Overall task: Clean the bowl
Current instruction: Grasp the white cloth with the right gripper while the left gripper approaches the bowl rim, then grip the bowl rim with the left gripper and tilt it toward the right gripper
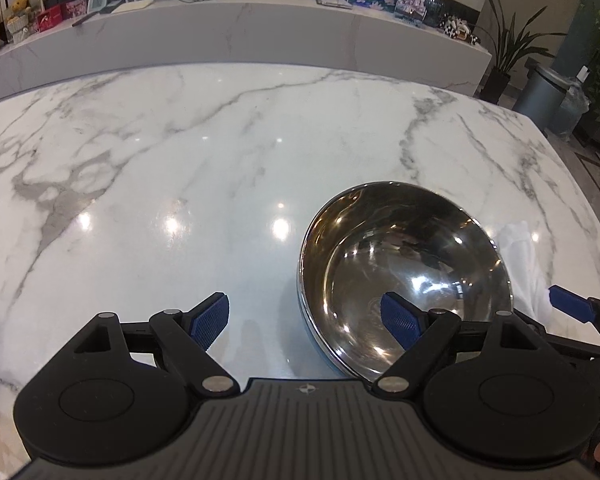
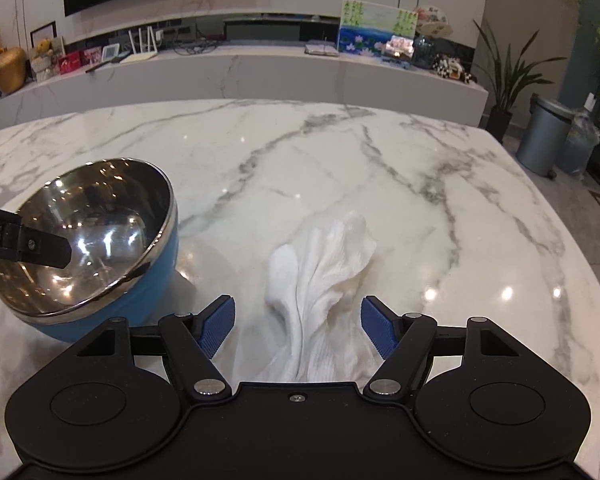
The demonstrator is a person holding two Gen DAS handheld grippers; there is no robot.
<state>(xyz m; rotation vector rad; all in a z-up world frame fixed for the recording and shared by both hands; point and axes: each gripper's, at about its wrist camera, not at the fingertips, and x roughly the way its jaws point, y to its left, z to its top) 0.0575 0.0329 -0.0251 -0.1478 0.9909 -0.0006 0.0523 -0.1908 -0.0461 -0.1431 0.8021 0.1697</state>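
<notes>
A steel bowl (image 1: 404,272) with a blue outside stands on the marble table; it also shows in the right wrist view (image 2: 88,240), tilted up at its near-left side. My left gripper (image 1: 306,324) is open, its right finger over the bowl's near rim and inside it, its left finger outside. A crumpled white cloth (image 2: 320,276) lies on the table right of the bowl; a bit of it shows in the left wrist view (image 1: 516,248). My right gripper (image 2: 298,326) is open, its fingers on either side of the cloth's near part.
The marble table (image 1: 180,160) spreads ahead. A marble ledge (image 2: 260,76) with pictures, a router and ornaments runs behind it. A grey bin (image 2: 544,136) and a potted plant (image 2: 508,80) stand on the floor at the right.
</notes>
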